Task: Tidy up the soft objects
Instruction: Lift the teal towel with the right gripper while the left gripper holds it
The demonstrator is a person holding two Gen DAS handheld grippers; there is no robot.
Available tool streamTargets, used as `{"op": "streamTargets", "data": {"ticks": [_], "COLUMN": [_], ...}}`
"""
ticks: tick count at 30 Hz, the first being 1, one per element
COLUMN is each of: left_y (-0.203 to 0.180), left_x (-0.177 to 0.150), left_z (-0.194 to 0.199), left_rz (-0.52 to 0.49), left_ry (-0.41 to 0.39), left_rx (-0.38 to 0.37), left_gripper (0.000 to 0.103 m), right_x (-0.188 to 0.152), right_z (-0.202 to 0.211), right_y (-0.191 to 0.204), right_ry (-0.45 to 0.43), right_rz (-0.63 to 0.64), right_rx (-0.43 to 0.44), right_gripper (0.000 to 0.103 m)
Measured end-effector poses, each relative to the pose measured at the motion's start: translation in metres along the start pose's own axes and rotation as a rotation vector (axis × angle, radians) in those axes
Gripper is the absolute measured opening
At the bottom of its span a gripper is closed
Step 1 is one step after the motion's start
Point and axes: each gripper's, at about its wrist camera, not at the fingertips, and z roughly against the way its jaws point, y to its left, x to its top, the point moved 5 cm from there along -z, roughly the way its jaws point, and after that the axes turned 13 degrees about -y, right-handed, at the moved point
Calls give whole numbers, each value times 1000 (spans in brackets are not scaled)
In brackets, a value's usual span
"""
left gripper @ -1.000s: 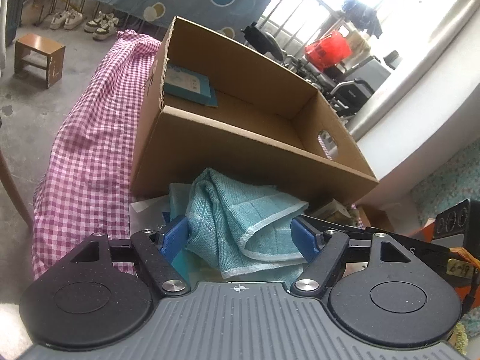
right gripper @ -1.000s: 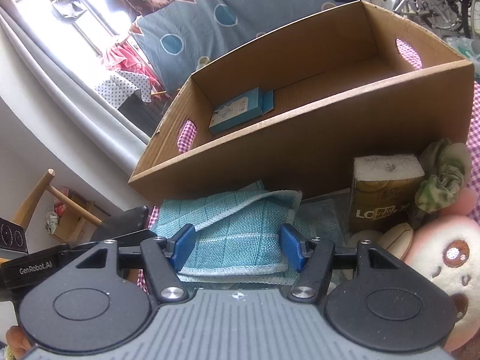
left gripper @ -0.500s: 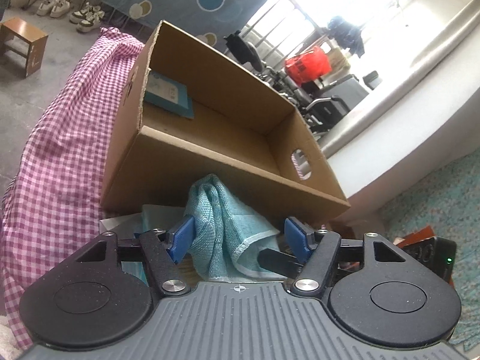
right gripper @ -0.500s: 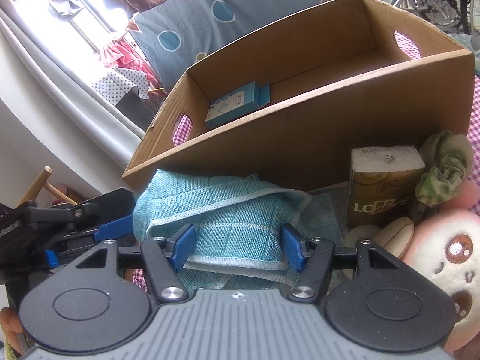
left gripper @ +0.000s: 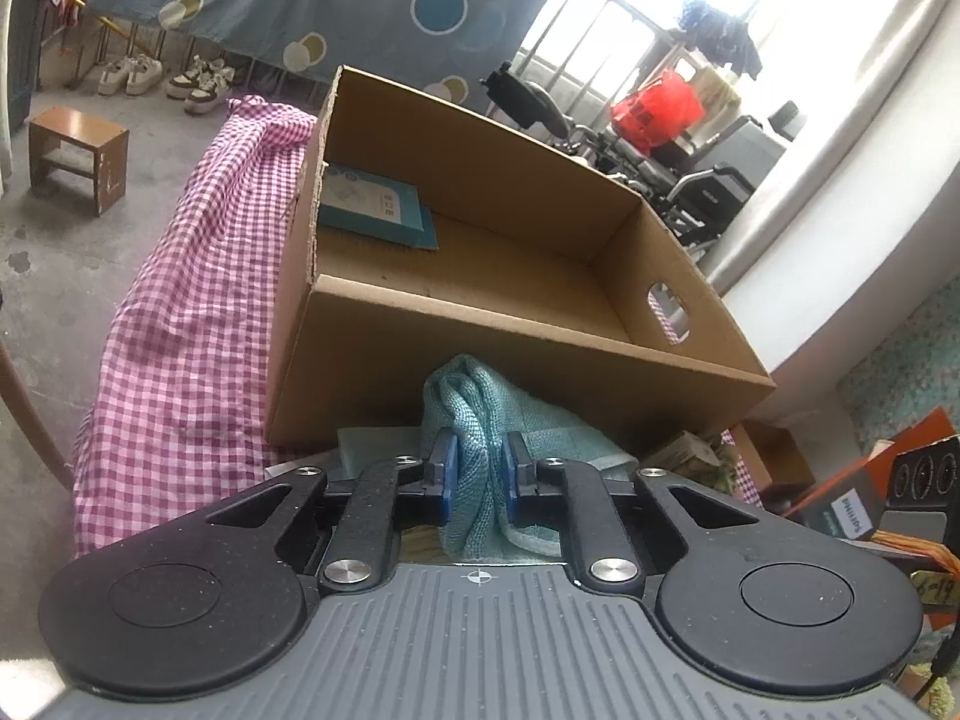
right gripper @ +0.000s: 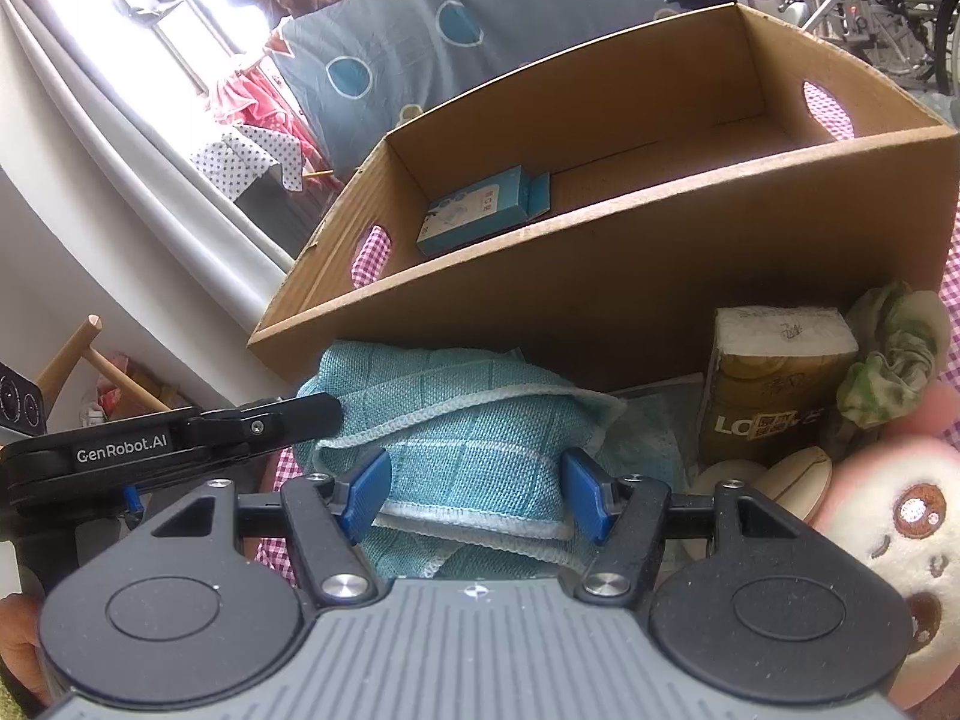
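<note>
A teal checked cloth lies in front of an open cardboard box. My left gripper is shut on a bunched fold of the cloth. In the right wrist view the same cloth lies between the pads of my right gripper, which is open around it. The left gripper's finger shows there at the left, pressed against the cloth. The box holds a small blue carton. A pink plush toy and a green scrunchie lie at the right.
A tissue pack stands against the box front. The table has a pink checked tablecloth. A wooden stool and shoes stand on the floor at the left. Wheelchairs stand behind the box. An orange box is at the right.
My left gripper has closed from wide open onto a fold of the cloth, bunching it. The right gripper has stayed open around the cloth, which has been pulled up and leftward.
</note>
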Motion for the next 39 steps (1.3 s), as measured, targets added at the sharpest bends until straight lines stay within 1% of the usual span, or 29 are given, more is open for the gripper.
{"op": "streamTargets", "data": {"ticks": [8,12,15,18,23,26,30,33,35,36,38,39], "left_y": [19,34,40,41,44,46,47,47,46,46,44,42], "left_x": [-9,-19,-23,-23,-27,-27,-28,-28,-28,-28,-27,-27], "left_z": [28,30,29,29,25,24,22,21,22,22,23,23], "left_rz": [39,77,90,75,70,79,82,86,86,87,88,83], "left_ry": [-1,11,14,11,16,17,19,16,13,11,5,3], "left_rx": [38,69,73,75,89,88,92,90,87,84,76,76], "left_gripper": [13,13,13,13,14,14,14,14,14,14,14,14], "right_x": [-4,-6,-4,-1,5,9,8,3,2,3,3,3], "right_z": [14,25,30,28,15,3,-10,-15,-14,-13,-8,-5], "right_y": [21,24,17,5,-7,-11,-15,-8,-3,0,7,12], "right_ry": [9,9,4,2,-11,-11,17,34,19,10,-13,-24], "right_rz": [84,103,73,15,-73,-97,-130,-123,-78,-52,-6,22], "right_rx": [53,79,70,45,38,34,48,57,34,25,22,18], "right_gripper": [66,66,66,67,76,76,76,72,65,64,50,50]}}
